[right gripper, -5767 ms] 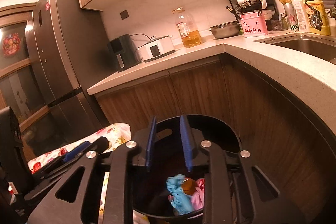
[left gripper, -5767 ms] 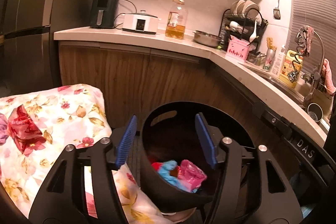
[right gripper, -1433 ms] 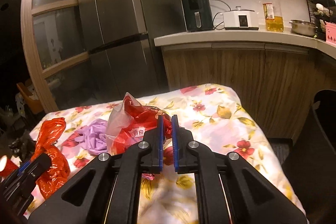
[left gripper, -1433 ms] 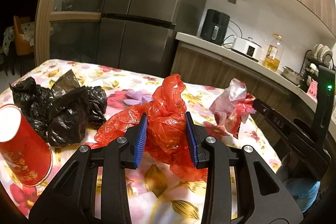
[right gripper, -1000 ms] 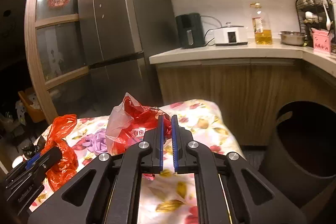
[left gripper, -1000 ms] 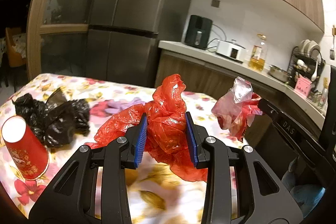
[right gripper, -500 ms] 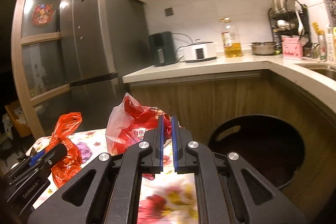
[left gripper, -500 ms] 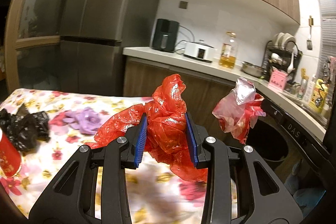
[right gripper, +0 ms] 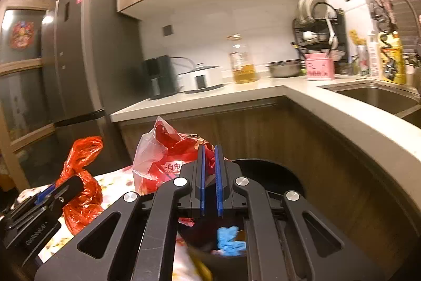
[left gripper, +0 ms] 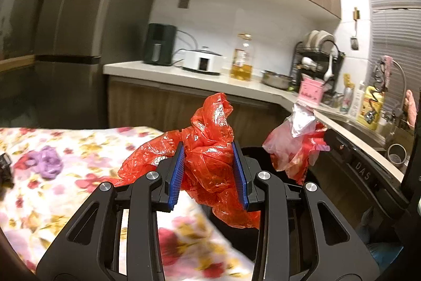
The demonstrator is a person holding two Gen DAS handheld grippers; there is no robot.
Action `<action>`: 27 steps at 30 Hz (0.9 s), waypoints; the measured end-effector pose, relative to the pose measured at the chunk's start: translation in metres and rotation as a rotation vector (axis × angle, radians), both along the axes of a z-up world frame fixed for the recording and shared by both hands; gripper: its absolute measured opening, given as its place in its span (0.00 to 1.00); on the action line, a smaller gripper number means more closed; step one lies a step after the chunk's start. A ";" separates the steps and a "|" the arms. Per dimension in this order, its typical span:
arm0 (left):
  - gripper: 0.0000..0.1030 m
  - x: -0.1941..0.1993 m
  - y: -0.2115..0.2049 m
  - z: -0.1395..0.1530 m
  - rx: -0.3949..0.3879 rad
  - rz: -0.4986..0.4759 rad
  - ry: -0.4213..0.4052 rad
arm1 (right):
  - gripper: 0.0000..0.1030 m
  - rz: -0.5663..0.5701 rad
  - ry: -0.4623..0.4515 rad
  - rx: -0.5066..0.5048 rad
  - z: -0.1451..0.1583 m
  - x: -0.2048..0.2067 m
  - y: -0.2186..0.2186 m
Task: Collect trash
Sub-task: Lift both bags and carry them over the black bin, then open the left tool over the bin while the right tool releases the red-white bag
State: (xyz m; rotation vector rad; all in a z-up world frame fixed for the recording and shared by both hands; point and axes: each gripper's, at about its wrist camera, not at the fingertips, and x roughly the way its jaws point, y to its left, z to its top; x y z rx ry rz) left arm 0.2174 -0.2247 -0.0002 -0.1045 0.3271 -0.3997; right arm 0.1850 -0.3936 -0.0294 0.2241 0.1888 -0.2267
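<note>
My left gripper (left gripper: 208,170) is shut on a crumpled red plastic bag (left gripper: 210,146) and holds it in the air at the table's right edge, beside the black trash bin (left gripper: 252,152). My right gripper (right gripper: 209,175) is shut on a clear bag with red contents (right gripper: 163,154), held over the bin's (right gripper: 273,173) left rim. That bag also shows in the left wrist view (left gripper: 297,146), and the red bag in the right wrist view (right gripper: 79,181). Blue trash (right gripper: 230,238) lies inside the bin.
The floral-cloth table (left gripper: 65,175) lies to the left with a purple wad (left gripper: 46,161) and a black bag at its left edge (left gripper: 4,167). The wood-fronted counter (right gripper: 342,117) curves behind the bin, with a sink (right gripper: 376,95). A fridge (left gripper: 65,44) stands at back left.
Both grippers have swung right from the table toward the bin, each still holding its bag. The red cup has left the left view and the bin's inside now shows.
</note>
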 end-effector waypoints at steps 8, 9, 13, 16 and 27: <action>0.32 0.013 -0.045 -0.001 0.007 -0.075 -0.008 | 0.08 -0.074 0.004 -0.007 -0.005 -0.001 -0.028; 0.32 0.015 -0.049 -0.003 0.006 -0.084 -0.008 | 0.07 -0.079 0.003 -0.005 -0.006 0.000 -0.031; 0.32 0.023 -0.063 -0.005 0.007 -0.105 -0.004 | 0.08 -0.093 0.003 -0.001 -0.007 0.004 -0.038; 0.33 0.028 -0.068 -0.007 0.006 -0.117 0.001 | 0.08 -0.100 0.006 0.007 -0.009 0.007 -0.041; 0.33 0.045 -0.089 -0.017 0.016 -0.162 0.025 | 0.08 -0.107 0.018 0.010 -0.015 0.016 -0.049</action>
